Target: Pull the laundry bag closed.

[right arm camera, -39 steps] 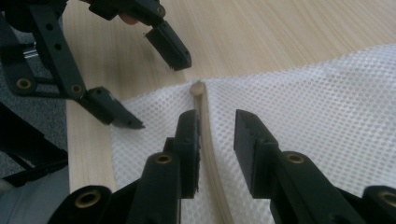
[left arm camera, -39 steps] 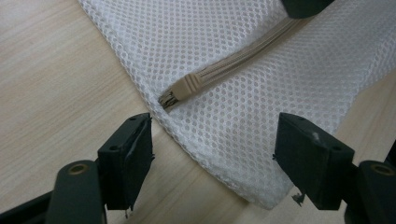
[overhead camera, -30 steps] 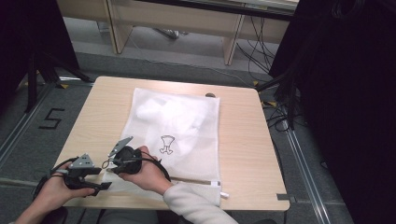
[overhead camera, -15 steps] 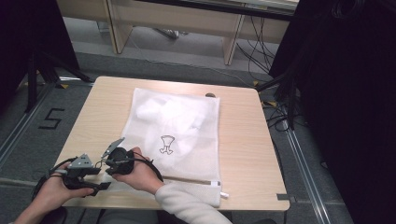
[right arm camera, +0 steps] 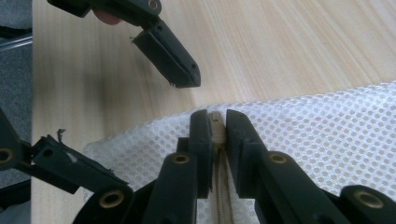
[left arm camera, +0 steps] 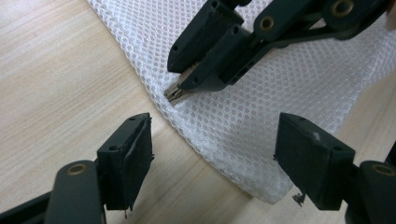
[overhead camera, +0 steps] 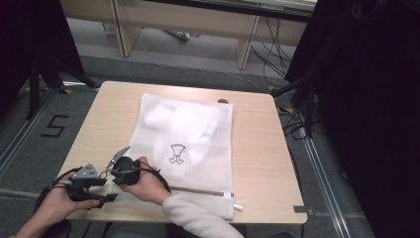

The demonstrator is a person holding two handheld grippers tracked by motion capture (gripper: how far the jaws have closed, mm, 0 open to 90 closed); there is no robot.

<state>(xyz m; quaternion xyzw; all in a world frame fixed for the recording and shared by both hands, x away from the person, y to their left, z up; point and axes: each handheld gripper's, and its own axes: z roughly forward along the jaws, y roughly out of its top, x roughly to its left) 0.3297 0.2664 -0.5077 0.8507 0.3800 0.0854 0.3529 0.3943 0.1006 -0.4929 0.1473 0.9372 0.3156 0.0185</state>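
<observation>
2 claws crowd the mesh bag (overhead camera: 188,139); the table (overhead camera: 257,168) looks otherwise bare

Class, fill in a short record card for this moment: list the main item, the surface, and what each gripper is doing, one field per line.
Item: white mesh laundry bag with a beige zipper, lying flat
Surface: light wooden table
Right gripper: its jaws have just been closing; shut on the small metal zipper pull at the bag's corner
Left gripper: open, fingers on either side of the bag's corner, not pressing it
</observation>
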